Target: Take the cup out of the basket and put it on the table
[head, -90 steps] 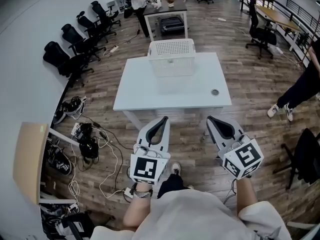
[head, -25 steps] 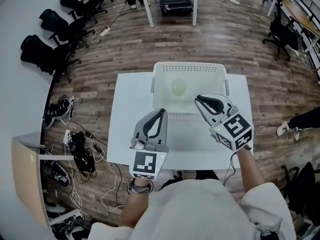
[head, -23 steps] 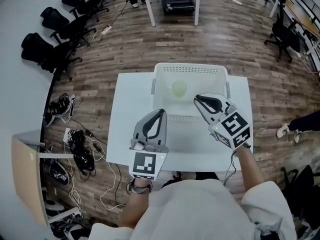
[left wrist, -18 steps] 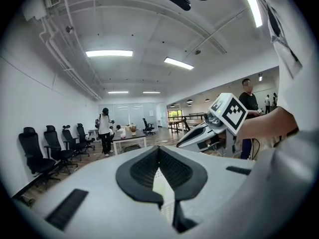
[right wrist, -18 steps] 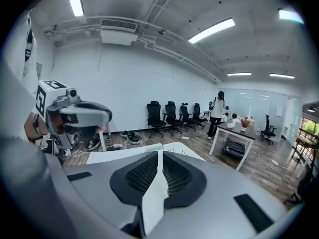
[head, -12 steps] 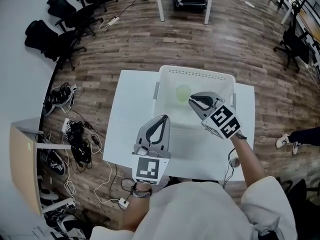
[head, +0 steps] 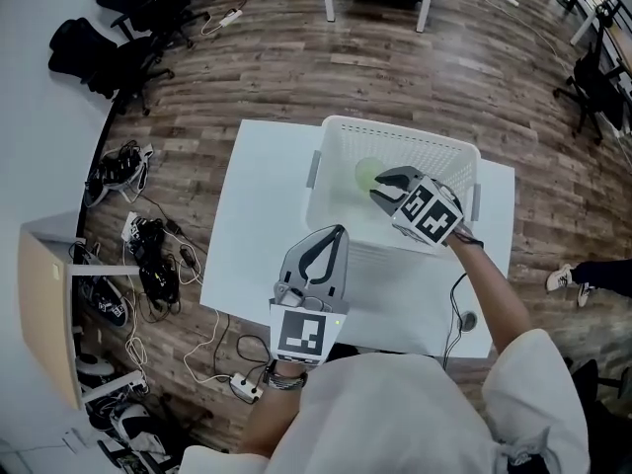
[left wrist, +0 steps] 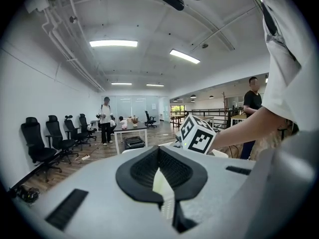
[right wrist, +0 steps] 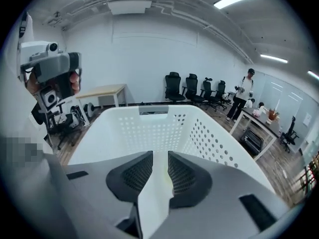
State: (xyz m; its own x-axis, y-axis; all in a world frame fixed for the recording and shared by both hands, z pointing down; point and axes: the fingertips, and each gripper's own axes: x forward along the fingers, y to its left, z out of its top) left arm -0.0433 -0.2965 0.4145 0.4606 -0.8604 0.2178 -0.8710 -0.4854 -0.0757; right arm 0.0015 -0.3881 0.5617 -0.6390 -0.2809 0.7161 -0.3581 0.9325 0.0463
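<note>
Head view puts the white perforated basket [head: 397, 132] on the far right part of the white table [head: 259, 215], and the pale green cup [head: 366, 172] sits inside it on the floor of the basket, toward its left wall. It is the only thing you can see in the basket. Your right gripper [head: 382, 187] reaches in over the near rim with its tips just beside the cup; whether they touch it cannot be told. In the right gripper view its dark pads stand a narrow gap apart, with only the basket's holed walls showing beyond them and nothing gripped. Your left gripper [head: 338, 232] hangs over the table's near edge, well apart from the basket, and in the left gripper view its jaws meet at the tips with nothing between them. A small round grommet [head: 468, 319] is set in the table's near right corner, beside your right forearm. On the wood floor to the left lie tangled cables [head: 156, 265] and shoes, with a power strip [head: 242, 387] near your feet and a wooden-topped desk [head: 41, 309] against the wall. Black office chairs [head: 94, 49] line the far left. In the left gripper view a person [left wrist: 105, 121] stands at a dark table across the room.
</note>
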